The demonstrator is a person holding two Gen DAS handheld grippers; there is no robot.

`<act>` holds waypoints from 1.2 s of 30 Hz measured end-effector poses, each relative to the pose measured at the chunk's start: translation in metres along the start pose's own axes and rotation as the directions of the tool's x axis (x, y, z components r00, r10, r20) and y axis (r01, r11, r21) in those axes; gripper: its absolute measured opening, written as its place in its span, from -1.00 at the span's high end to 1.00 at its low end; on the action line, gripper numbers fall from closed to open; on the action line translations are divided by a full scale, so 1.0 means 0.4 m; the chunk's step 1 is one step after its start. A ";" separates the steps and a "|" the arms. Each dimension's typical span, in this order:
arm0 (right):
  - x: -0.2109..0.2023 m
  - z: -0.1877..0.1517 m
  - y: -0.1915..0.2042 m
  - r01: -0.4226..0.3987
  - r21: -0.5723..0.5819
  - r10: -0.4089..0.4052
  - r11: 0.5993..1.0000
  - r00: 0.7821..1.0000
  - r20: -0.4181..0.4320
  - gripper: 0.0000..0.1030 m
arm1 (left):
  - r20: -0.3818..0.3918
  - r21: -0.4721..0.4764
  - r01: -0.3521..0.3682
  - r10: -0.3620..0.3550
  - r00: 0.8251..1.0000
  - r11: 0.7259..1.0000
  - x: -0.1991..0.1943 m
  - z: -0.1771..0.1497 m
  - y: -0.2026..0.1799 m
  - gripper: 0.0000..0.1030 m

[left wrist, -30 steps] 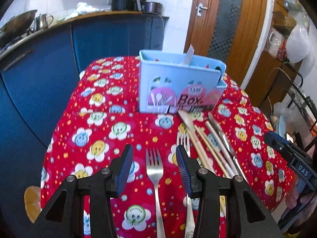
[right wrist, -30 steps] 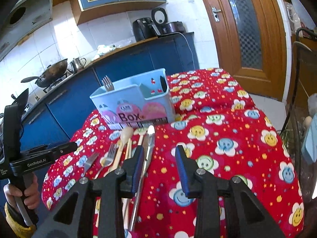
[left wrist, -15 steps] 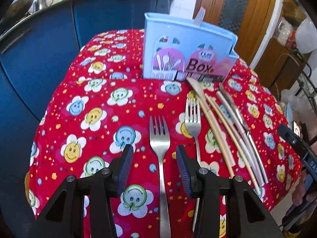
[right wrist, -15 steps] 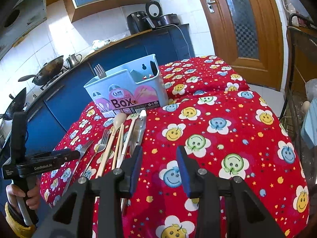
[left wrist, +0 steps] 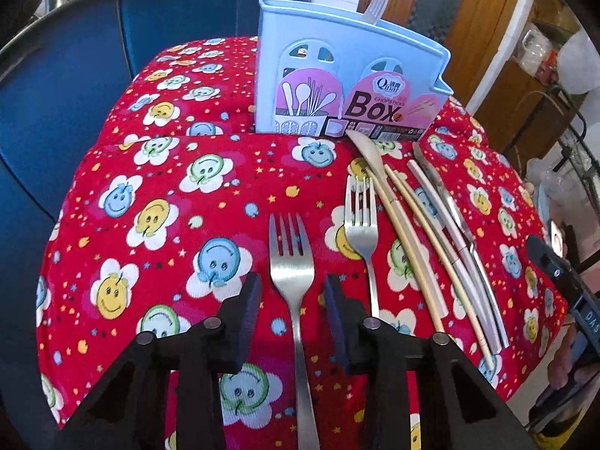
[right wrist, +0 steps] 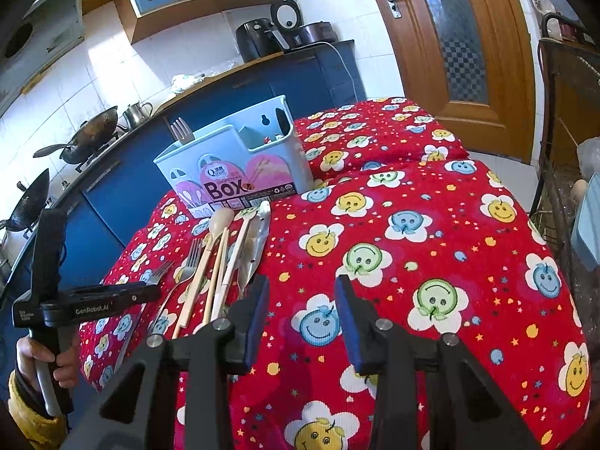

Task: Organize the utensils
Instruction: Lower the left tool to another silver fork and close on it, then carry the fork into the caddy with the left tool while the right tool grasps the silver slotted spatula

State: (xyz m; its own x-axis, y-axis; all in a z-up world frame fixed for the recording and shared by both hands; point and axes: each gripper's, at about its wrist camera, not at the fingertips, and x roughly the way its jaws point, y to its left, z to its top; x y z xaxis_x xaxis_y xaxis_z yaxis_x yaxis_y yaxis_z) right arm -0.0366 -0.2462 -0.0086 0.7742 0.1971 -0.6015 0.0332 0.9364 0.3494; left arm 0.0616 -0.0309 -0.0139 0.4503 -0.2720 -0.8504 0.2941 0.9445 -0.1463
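Left gripper point(left wrist: 288, 296): we are holding it low over the bench point(left wrist: 157, 172), pointing down. Its jaws have just been closing in, one on each side of the near fork, but we are not pinching it yet.
Near fork point(left wrist: 291, 262): it is lying flat on the red smiley cloth, right between our left jaws. Its long line is running straight away from us, prongs far, handle near. It is shiny, hard and thin.
Second fork point(left wrist: 360, 221): it is lying just beside the first one, on the right.
Spoon point(left wrist: 369, 157), chopsticks point(left wrist: 423, 225) and knife point(left wrist: 446, 202): they are lying side by side, long and thin. The spoon and chopsticks look pale.
Box point(left wrist: 348, 86): it is standing at the far end, light blue plastic, with one fork already sticking up inside.
Right gripper point(right wrist: 300, 318): we are keeping it partly spread over bare cloth, holding nothing, farther from the forks.
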 end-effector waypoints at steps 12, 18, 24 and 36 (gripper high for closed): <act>0.006 -0.002 0.003 -0.001 -0.010 0.000 1.000 1.000 -0.004 0.25 | -0.014 -0.017 0.122 -0.123 0.992 0.992 -0.002 -0.008 -0.007 0.80; 0.007 0.001 0.013 0.002 -0.020 -0.003 1.000 1.000 -0.012 0.25 | -0.001 0.025 0.086 -0.086 0.996 0.996 0.000 -0.008 -0.023 0.90; 0.003 0.009 0.026 0.017 -0.037 -0.018 0.999 1.000 -0.021 0.25 | 0.047 -0.023 0.122 -0.121 0.992 0.992 -0.014 -0.005 0.008 0.94; 0.040 0.026 0.077 -0.004 -0.077 -0.007 0.997 0.991 -0.135 0.25 | 0.262 -0.021 0.105 -0.096 0.960 0.994 -0.128 0.007 0.045 0.98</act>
State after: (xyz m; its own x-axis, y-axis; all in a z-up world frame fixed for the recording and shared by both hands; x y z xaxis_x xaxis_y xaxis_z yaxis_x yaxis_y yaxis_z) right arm -0.0166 -0.2173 0.0000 0.6814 0.2283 -0.6954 -0.0184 0.9551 0.2956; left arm 0.0463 -0.0007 0.0284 0.6252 -0.3998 -0.6703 0.3216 0.9145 -0.2455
